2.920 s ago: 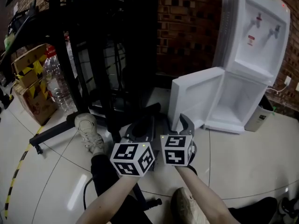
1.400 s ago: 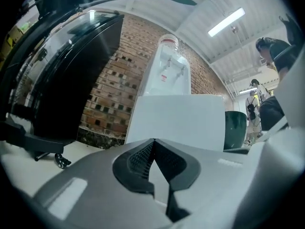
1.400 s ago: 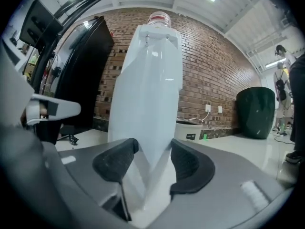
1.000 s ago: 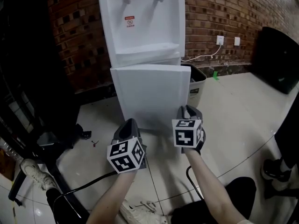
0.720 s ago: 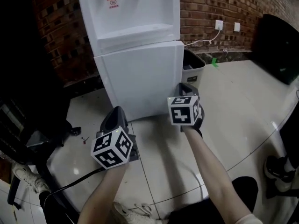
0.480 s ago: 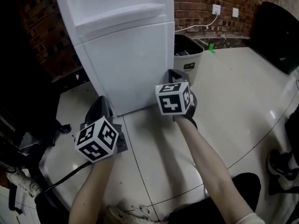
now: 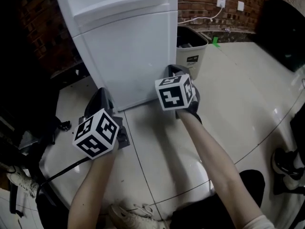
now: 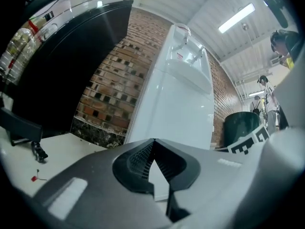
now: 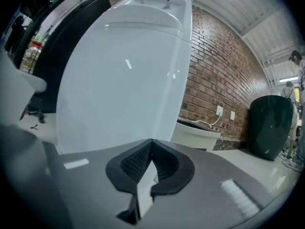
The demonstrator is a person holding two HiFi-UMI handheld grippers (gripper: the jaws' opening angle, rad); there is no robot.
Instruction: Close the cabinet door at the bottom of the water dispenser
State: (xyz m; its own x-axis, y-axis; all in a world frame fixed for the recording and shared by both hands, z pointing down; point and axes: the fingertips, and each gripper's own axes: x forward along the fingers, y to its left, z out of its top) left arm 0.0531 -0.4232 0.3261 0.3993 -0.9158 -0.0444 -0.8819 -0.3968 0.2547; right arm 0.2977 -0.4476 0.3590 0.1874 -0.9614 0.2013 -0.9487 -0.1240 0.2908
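Observation:
The white water dispenser [image 7: 119, 13] stands against a brick wall. Its bottom cabinet door [image 7: 128, 56] lies flat and closed against the body. My right gripper [image 7: 172, 69] is shut and empty, low by the door's right edge; whether it touches the door I cannot tell. My left gripper [image 7: 102, 92] is also shut and empty, near the floor in front of the door's lower left corner and apart from it. The left gripper view has the dispenser [image 8: 178, 94] just beyond the closed tips [image 8: 152, 141]. In the right gripper view the door [image 9: 124, 85] fills the space ahead of the closed tips [image 9: 151, 140].
A white waste bin [image 7: 190, 51] stands right of the dispenser, below a wall socket with a cable [image 7: 220, 2]. Dark shelving and a chair base [image 7: 19, 128] crowd the left. A black cable [image 7: 62, 173] runs over the tiles, and a dark bin [image 7: 286, 27] stands at far right.
The cabinet door, swung wide open in the earliest frame, now lies closed. Over the last second both grippers have drawn nearer to the dispenser's base and the dispenser fills more of the view.

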